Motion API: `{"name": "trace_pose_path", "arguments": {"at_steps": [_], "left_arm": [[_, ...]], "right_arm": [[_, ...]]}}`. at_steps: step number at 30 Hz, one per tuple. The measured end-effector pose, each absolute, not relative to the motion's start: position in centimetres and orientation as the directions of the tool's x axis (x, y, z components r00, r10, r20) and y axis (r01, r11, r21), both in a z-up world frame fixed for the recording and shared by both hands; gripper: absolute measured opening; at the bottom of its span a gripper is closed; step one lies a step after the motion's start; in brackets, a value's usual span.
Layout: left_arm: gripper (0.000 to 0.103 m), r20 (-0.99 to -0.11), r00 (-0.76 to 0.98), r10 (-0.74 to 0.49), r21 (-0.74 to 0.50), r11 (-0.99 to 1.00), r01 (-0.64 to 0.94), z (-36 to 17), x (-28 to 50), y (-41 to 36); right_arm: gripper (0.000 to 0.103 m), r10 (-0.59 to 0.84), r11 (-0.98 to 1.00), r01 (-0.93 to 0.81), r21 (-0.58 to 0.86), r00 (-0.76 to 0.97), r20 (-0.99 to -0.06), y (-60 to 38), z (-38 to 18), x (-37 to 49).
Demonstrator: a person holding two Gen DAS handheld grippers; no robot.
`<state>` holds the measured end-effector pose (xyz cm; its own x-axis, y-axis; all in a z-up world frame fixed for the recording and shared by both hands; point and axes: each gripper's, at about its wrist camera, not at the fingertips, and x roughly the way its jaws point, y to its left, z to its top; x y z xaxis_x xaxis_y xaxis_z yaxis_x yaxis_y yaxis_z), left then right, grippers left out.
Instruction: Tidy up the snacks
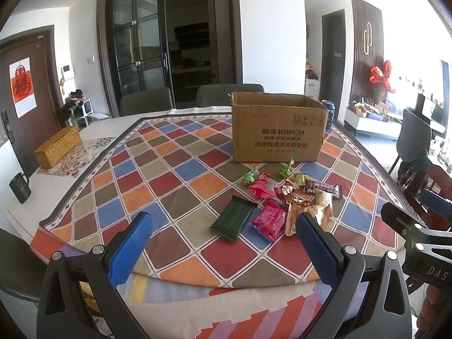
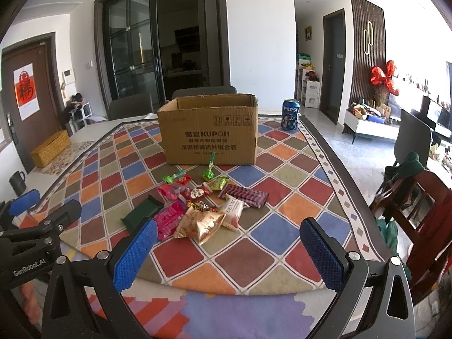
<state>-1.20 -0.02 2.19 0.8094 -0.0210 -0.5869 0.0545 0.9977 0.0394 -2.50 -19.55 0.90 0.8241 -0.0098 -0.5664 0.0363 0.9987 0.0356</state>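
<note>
An open cardboard box (image 1: 278, 127) (image 2: 209, 131) stands on the checkered tablecloth. In front of it lies a loose pile of snacks: a dark green packet (image 1: 234, 221) (image 2: 141, 212), a pink packet (image 1: 269, 220) (image 2: 168, 220), a gold bag (image 2: 202, 224) (image 1: 310, 217), a purple bar (image 2: 244, 195) (image 1: 325, 188), and two green lollipops (image 1: 249, 178) (image 2: 208, 174). My left gripper (image 1: 223, 230) is open and empty, near the table's front edge, short of the pile. My right gripper (image 2: 228, 236) is open and empty too, just in front of the gold bag.
A Pepsi can (image 2: 290, 114) stands right of the box. A woven yellow box (image 1: 58, 147) and a dark mug (image 1: 19, 188) sit at the table's left. Grey chairs (image 1: 228, 94) stand behind the table, a red wooden chair (image 2: 418, 214) at the right.
</note>
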Motion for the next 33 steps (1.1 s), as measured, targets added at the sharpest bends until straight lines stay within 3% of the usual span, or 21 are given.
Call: {"name": "trace_pose_path", "arguments": {"at_steps": [13, 28, 33], "left_arm": [[0.1, -0.623, 0.777, -0.094, 0.044, 0.987, 0.155, 0.4, 0.9, -0.7], [0.079, -0.678, 0.695, -0.239, 0.027, 0.937, 0.348, -4.4, 5.9, -1.7], [0.067, -0.703, 0.644, -0.301, -0.007, 0.909, 0.417, -6.0, 8.0, -2.1]], "right_arm": [[0.102, 0.067, 0.996, -0.02, 0.082, 0.779, -0.623, -19.5, -0.7, -0.5], [0.087, 0.132, 0.991, -0.073, 0.114, 0.705, -0.697, -18.7, -4.5, 5.2], [0.081, 0.149, 0.988, -0.078, 0.131, 0.669, -0.728, -18.3, -5.8, 6.7]]}}
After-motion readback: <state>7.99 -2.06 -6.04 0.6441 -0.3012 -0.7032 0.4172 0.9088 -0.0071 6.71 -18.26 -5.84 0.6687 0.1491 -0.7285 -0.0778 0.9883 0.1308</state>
